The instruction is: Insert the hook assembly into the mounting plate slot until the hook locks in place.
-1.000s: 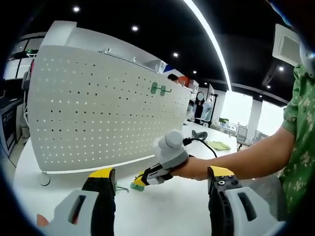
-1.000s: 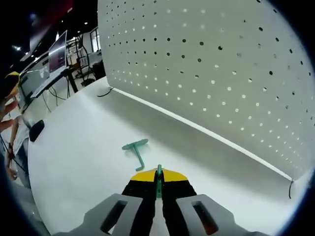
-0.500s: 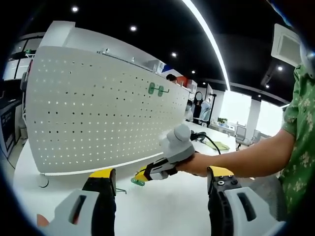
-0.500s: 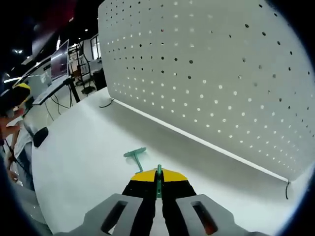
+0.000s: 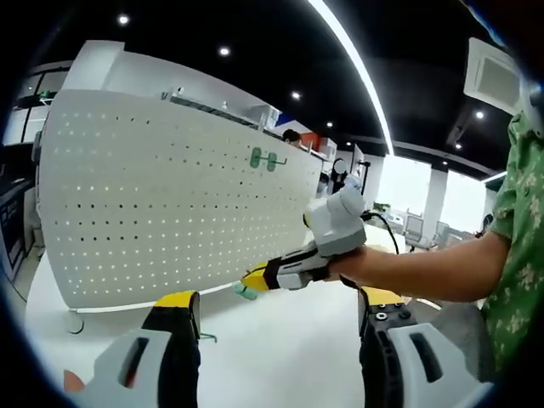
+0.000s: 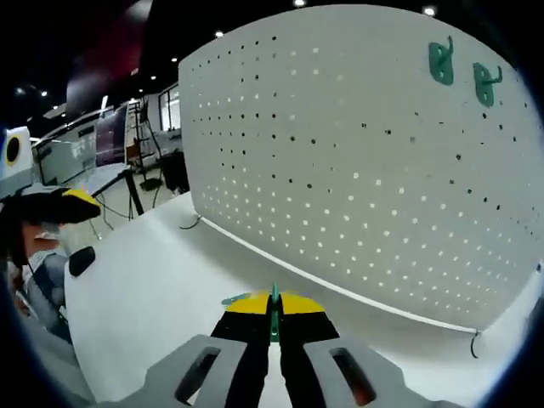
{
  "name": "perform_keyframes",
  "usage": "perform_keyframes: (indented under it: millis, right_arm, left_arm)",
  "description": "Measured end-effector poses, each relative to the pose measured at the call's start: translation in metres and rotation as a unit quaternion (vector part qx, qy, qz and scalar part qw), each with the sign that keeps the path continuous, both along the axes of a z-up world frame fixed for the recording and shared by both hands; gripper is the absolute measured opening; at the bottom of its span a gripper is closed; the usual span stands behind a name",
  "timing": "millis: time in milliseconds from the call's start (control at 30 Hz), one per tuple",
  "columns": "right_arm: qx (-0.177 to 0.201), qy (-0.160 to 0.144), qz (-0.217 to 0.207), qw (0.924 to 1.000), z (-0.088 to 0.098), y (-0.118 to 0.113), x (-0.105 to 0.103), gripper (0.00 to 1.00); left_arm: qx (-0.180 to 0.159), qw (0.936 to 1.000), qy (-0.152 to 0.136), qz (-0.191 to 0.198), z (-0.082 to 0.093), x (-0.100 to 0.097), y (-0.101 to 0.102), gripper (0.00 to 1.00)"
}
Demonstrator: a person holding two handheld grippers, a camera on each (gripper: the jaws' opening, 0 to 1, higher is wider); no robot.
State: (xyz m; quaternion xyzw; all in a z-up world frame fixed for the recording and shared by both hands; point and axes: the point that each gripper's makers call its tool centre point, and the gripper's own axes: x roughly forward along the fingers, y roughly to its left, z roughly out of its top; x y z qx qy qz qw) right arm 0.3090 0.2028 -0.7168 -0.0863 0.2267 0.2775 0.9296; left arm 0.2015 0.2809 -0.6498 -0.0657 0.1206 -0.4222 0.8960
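Pinching a green hook (image 6: 274, 308) between its yellow-tipped jaws, the right gripper (image 6: 273, 316) is held above a white table (image 6: 153, 297), facing a tall white pegboard (image 6: 357, 170) that stands upright along the table's far side. In the right gripper view the jaws are pressed together on the hook's thin stem, and its flat foot pokes out to the left just beyond the yellow tips. Two more green hooks (image 6: 461, 72) already hang side by side near the board's upper right corner. In the left gripper view, the same right gripper (image 5: 248, 284) comes in from the right, gripped by a person's hand (image 5: 361, 265) on a bare forearm with a green patterned sleeve (image 5: 518, 246), its hook (image 5: 244, 291) held in the air just in front of the pegboard's (image 5: 153, 204) lower edge. The left gripper (image 5: 276, 310) sits near the viewer with its jaws spread wide and nothing between them. Ceiling lights (image 5: 353, 64) streak across the dark room behind.
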Motion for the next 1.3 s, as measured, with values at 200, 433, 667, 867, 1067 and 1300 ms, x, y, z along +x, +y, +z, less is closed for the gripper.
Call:
perform_keyframes:
  millis: [200,433,667,867,1067,1300]
  right_arm:
    - [0.013,-0.039,0.0,0.9992,0.035,-0.001,-0.005,0.01]
    - [0.041,-0.087,-0.001,0.9954,0.08,-0.004,-0.018,0.01]
    - [0.067,-0.133,-0.004,0.9888,0.124,-0.012,-0.034,0.01]
    - [0.094,-0.181,-0.003,0.9789,0.161,-0.019,-0.053,0.01]
    - [0.109,-0.216,0.001,0.9702,0.185,-0.024,-0.071,0.01]
    - [0.131,-0.245,0.001,0.9607,0.209,-0.028,-0.086,0.01]
  left_arm:
    - [0.003,1.0,-0.005,-0.003,0.006,-0.001,-0.002,0.78]
    - [0.005,0.9998,-0.019,-0.005,0.018,-0.001,-0.006,0.78]
    - [0.004,0.9992,-0.039,-0.007,0.038,-0.003,-0.013,0.78]
    - [-0.003,0.9982,-0.059,-0.006,0.058,-0.005,-0.018,0.77]
    - [-0.014,0.9966,-0.082,-0.006,0.081,-0.006,-0.026,0.76]
    - [-0.024,0.9943,-0.104,-0.008,0.106,-0.006,-0.034,0.73]
